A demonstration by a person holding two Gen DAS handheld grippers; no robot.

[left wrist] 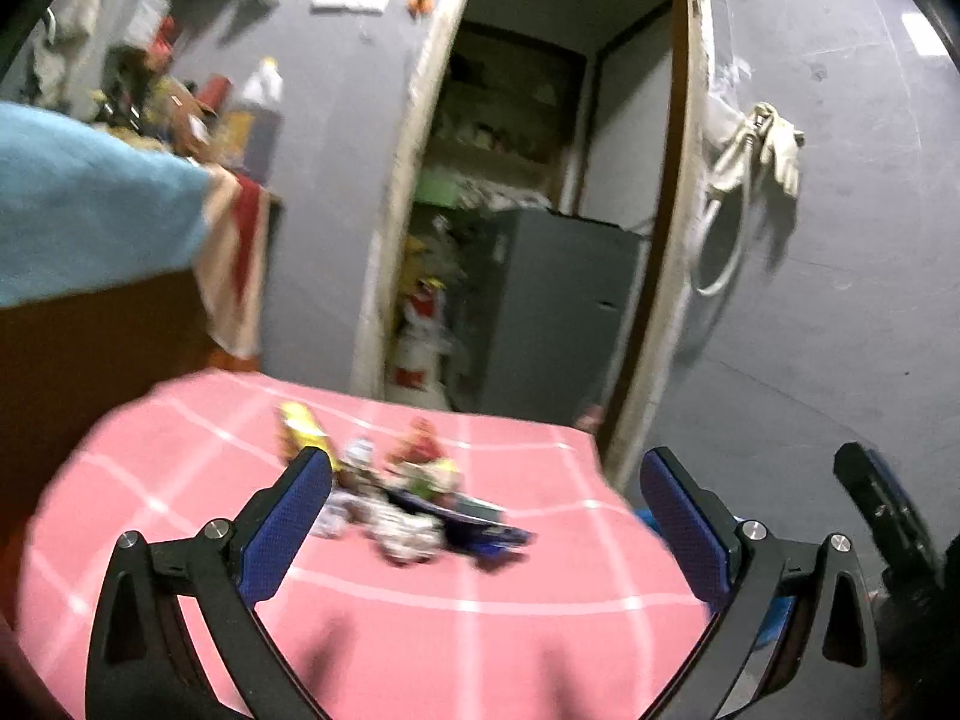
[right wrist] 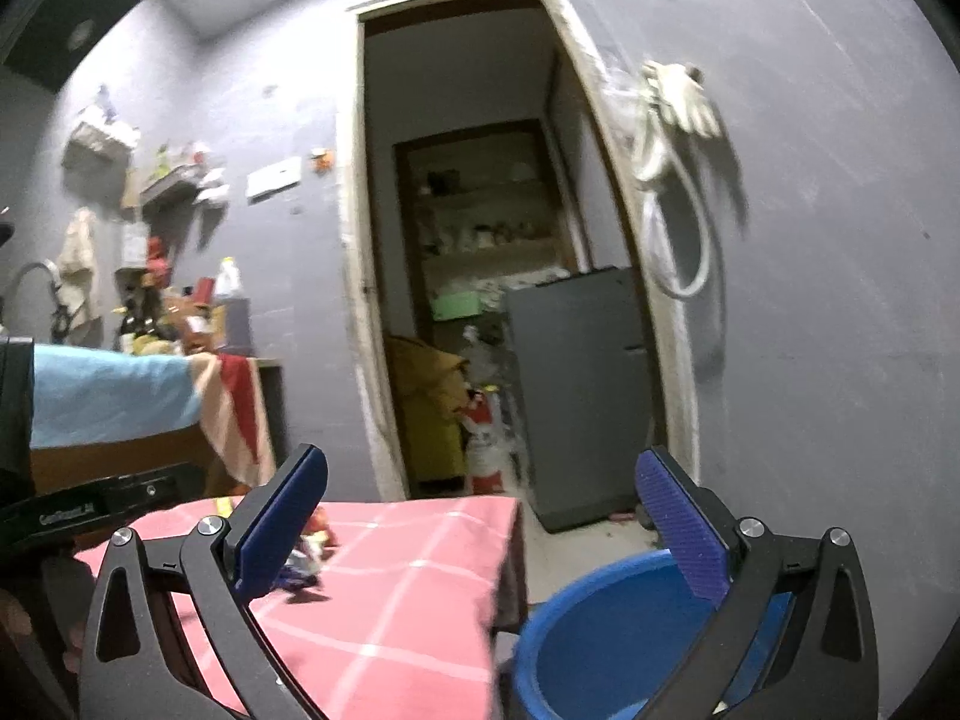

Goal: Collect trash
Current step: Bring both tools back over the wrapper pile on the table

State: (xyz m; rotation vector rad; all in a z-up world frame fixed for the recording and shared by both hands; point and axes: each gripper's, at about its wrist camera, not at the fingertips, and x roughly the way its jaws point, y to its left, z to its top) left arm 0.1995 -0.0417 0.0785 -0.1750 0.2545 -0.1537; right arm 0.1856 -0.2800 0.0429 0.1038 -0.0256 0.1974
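Note:
A blurred heap of trash wrappers (left wrist: 414,504), yellow, red, white and dark blue, lies on the pink checked tablecloth (left wrist: 420,630). My left gripper (left wrist: 486,516) hovers above the near side of the table, open wide, with nothing between its blue pads (left wrist: 288,534). From the right wrist view part of the same heap (right wrist: 312,552) shows behind the left finger. My right gripper (right wrist: 480,531) is open and empty, held above the table's right edge and a blue bucket (right wrist: 594,648) on the floor.
A doorway (right wrist: 480,240) straight ahead leads to a storeroom with a grey cabinet (right wrist: 585,390) and shelves. At left stands a cluttered counter with a light blue cloth (left wrist: 84,222). A hose and rag (left wrist: 756,180) hang on the grey wall.

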